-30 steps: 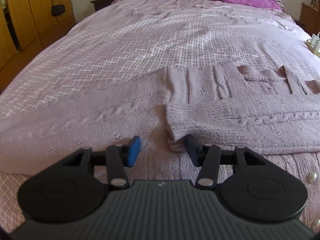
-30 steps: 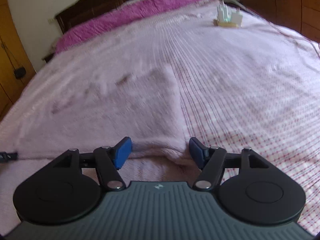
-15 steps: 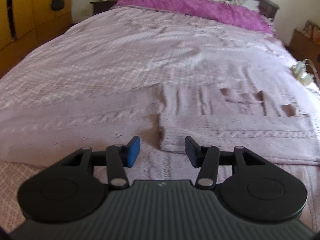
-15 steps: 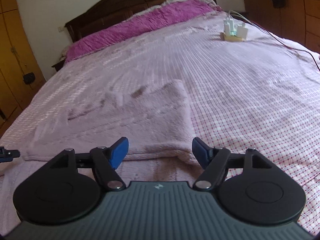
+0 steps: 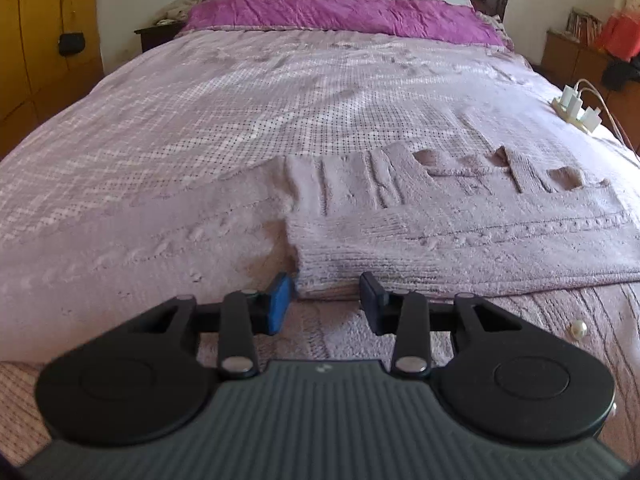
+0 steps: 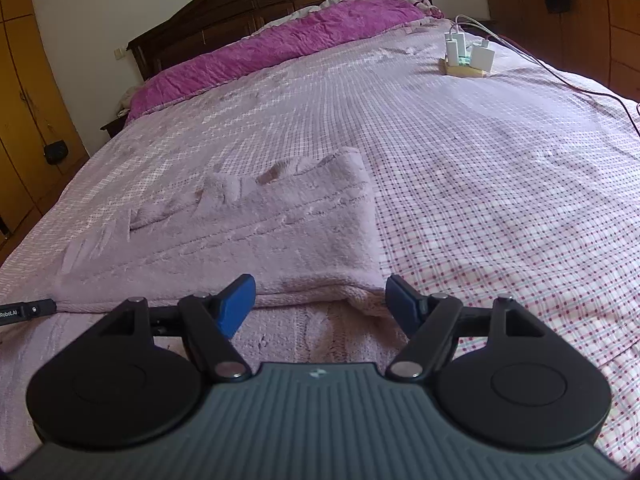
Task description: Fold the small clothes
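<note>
Knit sweater, pale lilac cable-knit, lies flat on the checked bedspread at the foot end of the bed, far from the magenta pillow cover. Right sleeve looks already folded across the body; its cuff end sits just in front of the left gripper. The other sleeve is spread out flat, left of that cuff.

Step, as I judge it: sleeve fold half done, both tools lined up on the near edge of the folded layer. Left gripper jaws moderately apart, straddling the cuff corner, holding nothing. Right gripper jaws wider apart, around the near right corner of the sweater, also empty.

Next move probably needs both jaws to close on the edge, or the left to shift to the spread sleeve. Soft knit, likely to sag.

Pearl button lies on the knit right of the left gripper. Chargers on a power strip well beyond the sweater.

Writing: "Robot.AI" partly readable on the black tool tip at the right view's left edge.
</note>
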{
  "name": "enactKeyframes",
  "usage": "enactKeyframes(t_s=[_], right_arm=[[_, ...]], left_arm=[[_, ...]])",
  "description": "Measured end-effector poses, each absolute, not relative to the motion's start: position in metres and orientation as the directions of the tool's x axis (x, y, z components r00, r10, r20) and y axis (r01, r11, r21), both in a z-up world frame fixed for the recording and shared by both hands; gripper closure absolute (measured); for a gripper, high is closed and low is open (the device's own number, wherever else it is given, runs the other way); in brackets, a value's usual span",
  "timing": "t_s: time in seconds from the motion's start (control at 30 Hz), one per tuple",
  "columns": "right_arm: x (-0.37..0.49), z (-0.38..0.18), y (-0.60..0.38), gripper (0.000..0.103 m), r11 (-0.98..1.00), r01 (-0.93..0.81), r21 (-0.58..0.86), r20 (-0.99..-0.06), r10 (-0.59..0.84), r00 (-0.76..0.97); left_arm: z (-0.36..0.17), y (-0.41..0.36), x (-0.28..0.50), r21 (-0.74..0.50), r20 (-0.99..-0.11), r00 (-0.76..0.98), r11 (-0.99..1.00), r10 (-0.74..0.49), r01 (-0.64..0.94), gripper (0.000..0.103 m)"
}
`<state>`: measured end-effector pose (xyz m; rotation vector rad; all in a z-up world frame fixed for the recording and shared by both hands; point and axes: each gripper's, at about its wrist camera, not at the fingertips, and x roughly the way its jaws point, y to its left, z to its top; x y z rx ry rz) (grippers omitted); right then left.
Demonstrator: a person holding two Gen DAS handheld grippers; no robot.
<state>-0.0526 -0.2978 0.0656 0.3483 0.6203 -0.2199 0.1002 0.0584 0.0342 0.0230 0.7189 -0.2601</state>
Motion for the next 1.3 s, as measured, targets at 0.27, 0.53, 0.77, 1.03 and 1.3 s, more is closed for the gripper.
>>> enactKeyframes(t_s=[0.27, 0.53, 0.77, 1.03, 1.3], right_arm=[[-0.051, 0.061, -0.298, 0.025, 0.918, 0.308, 0.248, -0.603, -0.103, 0.791], [-0.055, 0.064, -0.296, 0.025, 0.924, 0.293, 0.245, -0.590, -0.097, 0.802], [-0.057, 0.067, -0.293, 0.025, 0.927, 0.285, 0.245, -0.586, -0.092, 0.805], [-0.052, 0.059, -0.297, 0.025, 0.925, 0.289, 0.249, -0.599, -0.087, 0.796], [-0.045, 0.041, -0.305, 0.023, 0.914, 0.333, 0.230, -0.646, -0.113, 0.755]], left_arm=[[0.040, 0.078, 0.105, -0.264, -0.641, 0.681, 0.935, -0.354, 0.237, 0.095], [0.064, 0.087, 0.112, -0.149, -0.694, 0.690, 0.979, -0.205, 0.141, 0.095], [0.064, 0.070, 0.099, -0.132, -0.685, 0.687, 0.969, -0.242, 0.210, 0.092], [0.039, 0.047, 0.108, -0.135, -0.711, 0.657, 0.966, -0.251, 0.223, 0.093], [0.039, 0.057, 0.106, -0.176, -0.703, 0.661, 0.965, -0.262, 0.195, 0.091]])
